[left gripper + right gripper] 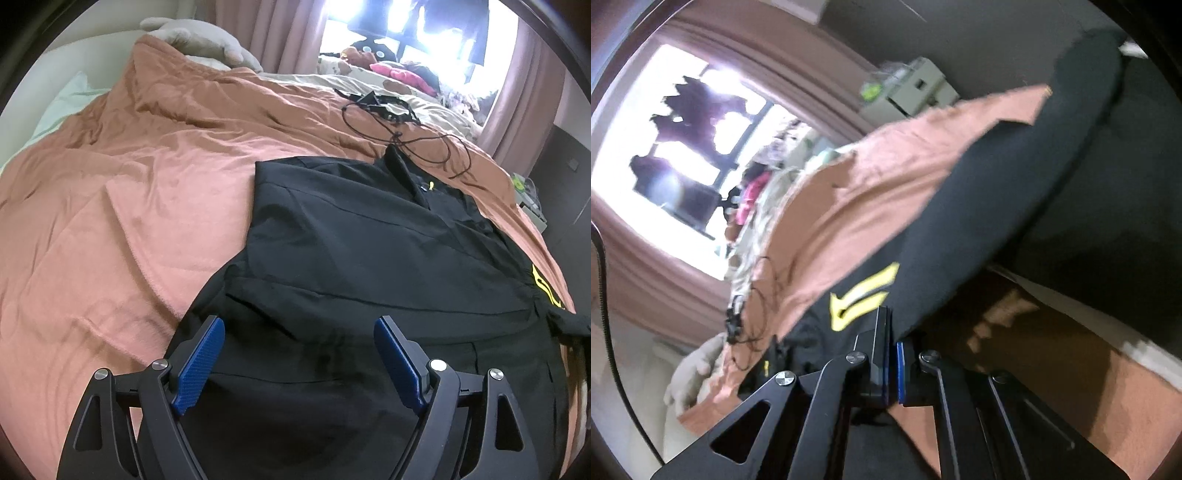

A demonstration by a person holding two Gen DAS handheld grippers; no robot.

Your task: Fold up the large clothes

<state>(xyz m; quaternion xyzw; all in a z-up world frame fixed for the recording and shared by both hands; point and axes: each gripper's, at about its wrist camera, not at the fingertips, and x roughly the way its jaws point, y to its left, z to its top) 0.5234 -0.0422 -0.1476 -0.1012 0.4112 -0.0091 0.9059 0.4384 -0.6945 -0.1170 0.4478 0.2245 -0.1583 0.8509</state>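
A large black garment (351, 251) with a yellow print (546, 288) lies spread flat on a rust-orange bedspread (129, 203). My left gripper (299, 325) hovers over its near hem, blue pads (207, 354) wide apart and gripping nothing. In the strongly rolled right wrist view, my right gripper (889, 314) is shut, its fingertips pinching the edge of the black garment (960, 206) right beside the yellow print (860, 291). From there the cloth runs up and to the right across the bedspread (868, 166).
A black device with a looped thin cable (384, 103) lies on the bed beyond the garment's collar. A grey plush (199, 40) lies at the far left and a pile of clothes (399, 72) under the bright window. A pale box (916, 92) stands beside the bed.
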